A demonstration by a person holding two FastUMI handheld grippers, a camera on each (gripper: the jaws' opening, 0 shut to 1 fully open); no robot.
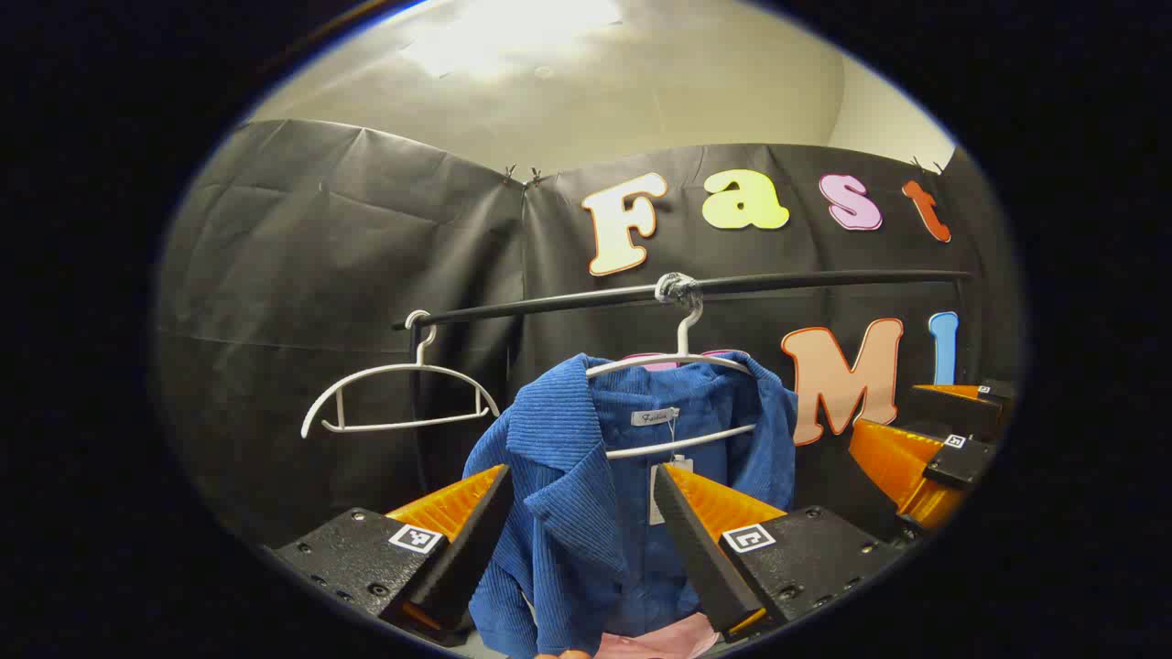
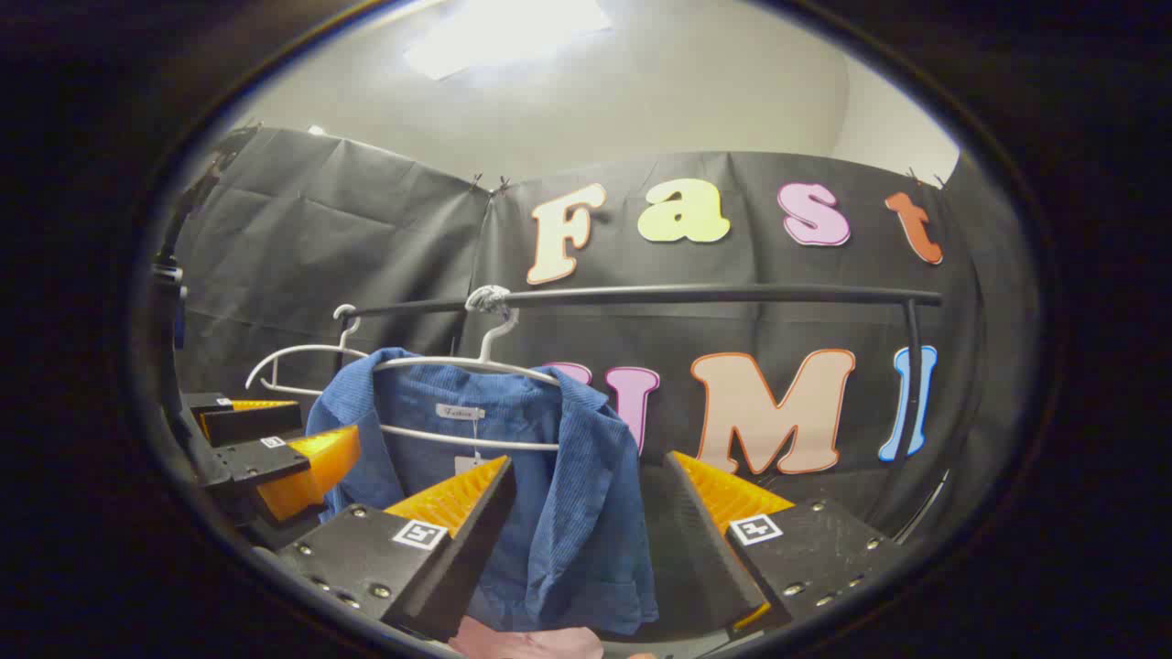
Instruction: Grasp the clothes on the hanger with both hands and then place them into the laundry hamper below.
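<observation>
The black horizontal clothes rail [image 1: 568, 300] crosses the middle of the left gripper view. From it, at frame centre, hangs a blue ribbed collared shirt [image 1: 568, 494] on a white wire hanger [image 1: 682, 361] whose hook is wrapped at the rail. An empty white plastic hanger [image 1: 394, 398] hangs further along the rail, at centre left. In the right gripper view the shirt [image 2: 549, 513] sits left of centre and lower, again under the rail [image 2: 659, 295].

Both pairs of jaws stand wide apart and hold nothing. The left gripper [image 1: 579, 513], at the bottom of its view, frames the shirt's near collar and lapel between its fingers, and I cannot tell whether either finger touches cloth. The right gripper [image 2: 586, 513] has the shirt's other front panel between its fingers, near its lower hem. It shows too at the right edge of the left gripper view [image 1: 948, 458], just beside the shirt.

The step in hand looks like the reach before the two-handed grasp. To do it well, each gripper should push forward until cloth lies deep between the fingers, one on each shoulder or front panel, then close on fabric alone, clear of the wire. Lifting both sides evenly should free the shirt from the hanger without dragging the hook along the rail.

A bit of pink cloth [image 1: 655, 641] shows at the bottom edge. I cannot tell whether it lies in the hamper.
</observation>
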